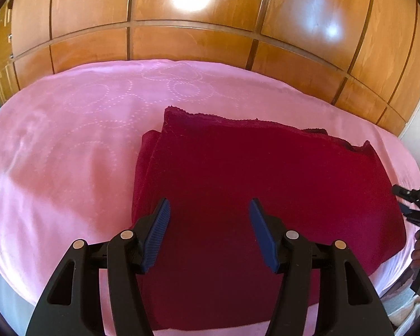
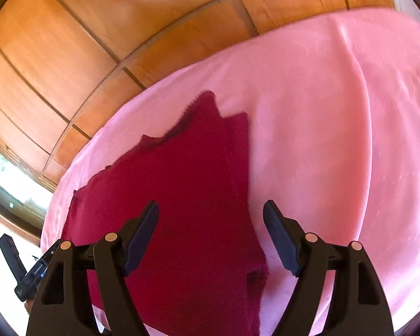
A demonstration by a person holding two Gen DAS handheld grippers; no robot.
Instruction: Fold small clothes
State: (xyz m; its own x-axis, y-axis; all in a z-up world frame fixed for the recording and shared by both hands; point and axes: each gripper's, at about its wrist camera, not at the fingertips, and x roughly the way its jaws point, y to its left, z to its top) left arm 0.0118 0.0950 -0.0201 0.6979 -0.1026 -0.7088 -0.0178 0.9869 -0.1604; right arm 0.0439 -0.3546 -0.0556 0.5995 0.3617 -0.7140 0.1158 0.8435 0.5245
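Observation:
A dark red garment [image 1: 266, 173] lies folded flat on a pink bedspread [image 1: 70, 145]; a lacy hem runs along its far edge. My left gripper [image 1: 210, 204] hovers over its near left part, jaws apart with only the cloth below them. In the right wrist view the same dark red garment [image 2: 187, 184] spreads across the left of the pink bedspread [image 2: 336, 140]. My right gripper [image 2: 211, 205] hangs above the garment's right edge, open, nothing pinched. The right gripper [image 1: 414, 210] also shows at the far right of the left wrist view, with part of a hand below it.
A panelled wooden wardrobe [image 1: 198, 36] rises right behind the bed. The wooden wardrobe [image 2: 70, 50] also fills the upper left of the right wrist view, with a bright window [image 2: 11, 179] at the left. The other gripper's body [image 2: 28, 274] pokes in at lower left.

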